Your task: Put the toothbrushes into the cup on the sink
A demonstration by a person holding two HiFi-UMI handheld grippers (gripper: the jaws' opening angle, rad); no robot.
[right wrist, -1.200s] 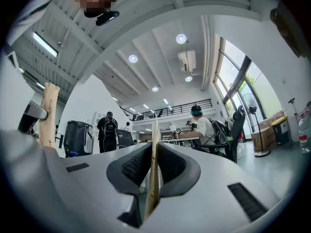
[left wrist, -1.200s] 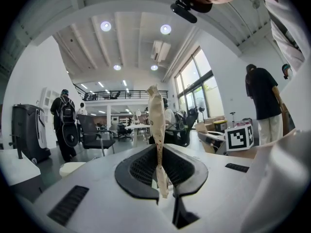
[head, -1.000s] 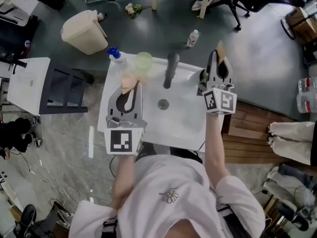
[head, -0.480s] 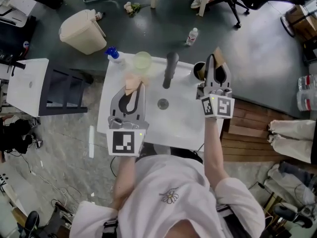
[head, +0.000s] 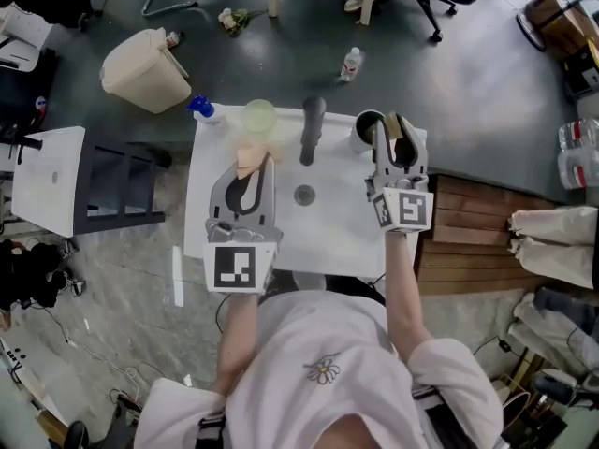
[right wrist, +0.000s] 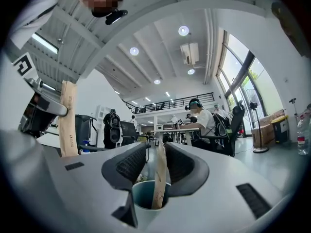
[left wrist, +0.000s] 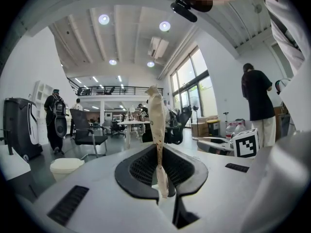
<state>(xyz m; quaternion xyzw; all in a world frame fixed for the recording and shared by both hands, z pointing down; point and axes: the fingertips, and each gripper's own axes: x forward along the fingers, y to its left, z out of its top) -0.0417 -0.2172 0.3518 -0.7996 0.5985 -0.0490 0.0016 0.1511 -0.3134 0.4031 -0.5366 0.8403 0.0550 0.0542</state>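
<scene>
1. The right gripper [right wrist: 158, 155] is clenched on a paper-wrapped toothbrush [right wrist: 159, 176]. The right gripper view shows both jaws pressed against the flat tan wrapper, which stands upright between them.
2. The lower end of that toothbrush shows inside the rim of the cup [right wrist: 144, 199], a dark round cup with a teal inside that sits right under the jaws.
3. In the head view the cup stands at the far right corner of the sink [head: 342, 237], and the right gripper's tips hang just over its right side.
4. The left gripper [left wrist: 158, 152] is likewise closed, grasping a second wrapped toothbrush [left wrist: 156, 125]. The wrapper rises upright out of the jaws, and a short end pokes out below them.
5. This gripper hangs over the left side of the sink, well apart from the cup, with its jaws pointing towards the far left corner.
6. The top of the second wrapped toothbrush lies close to a pale green round container [head: 259, 117] at the sink's far edge. Whether the two touch cannot be told.
7. A dark faucet [head: 311, 131] stands at the middle of the far edge, between the two grippers. The drain [head: 304, 195] lies just nearer than it in the basin.
8. A blue-capped bottle [head: 199, 108] stands at the far left corner of the sink.
9. On the floor beyond the sink are a beige bin [head: 145, 68] on the left and a small clear bottle [head: 350, 64] further right.
</scene>
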